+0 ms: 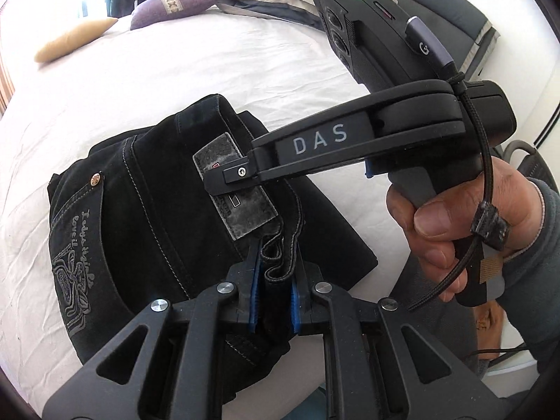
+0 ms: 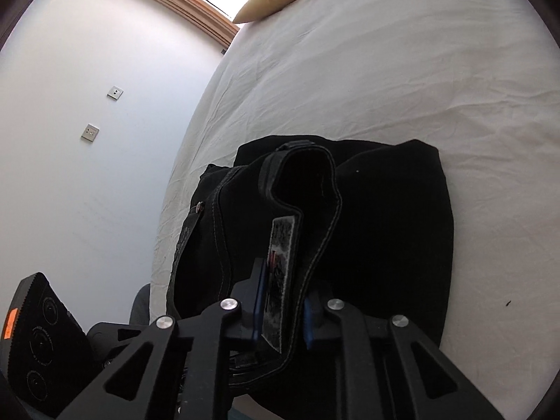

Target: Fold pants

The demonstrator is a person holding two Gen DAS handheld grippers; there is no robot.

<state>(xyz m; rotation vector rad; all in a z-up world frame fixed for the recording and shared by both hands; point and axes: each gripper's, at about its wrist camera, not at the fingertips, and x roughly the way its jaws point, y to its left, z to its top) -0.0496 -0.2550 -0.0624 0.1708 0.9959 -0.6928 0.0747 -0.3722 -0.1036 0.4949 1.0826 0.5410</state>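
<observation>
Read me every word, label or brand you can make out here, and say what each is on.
"DAS": on the side of the right tongs.
"G": on the grey cable plug.
Embroidered script on the black pants pocket: not legible.
Waistband patch: print too blurred.

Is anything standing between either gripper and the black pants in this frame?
Nothing visible. The left gripper is shut on bunched fabric of the pants, and the right gripper grips the waistband at the grey label.
</observation>
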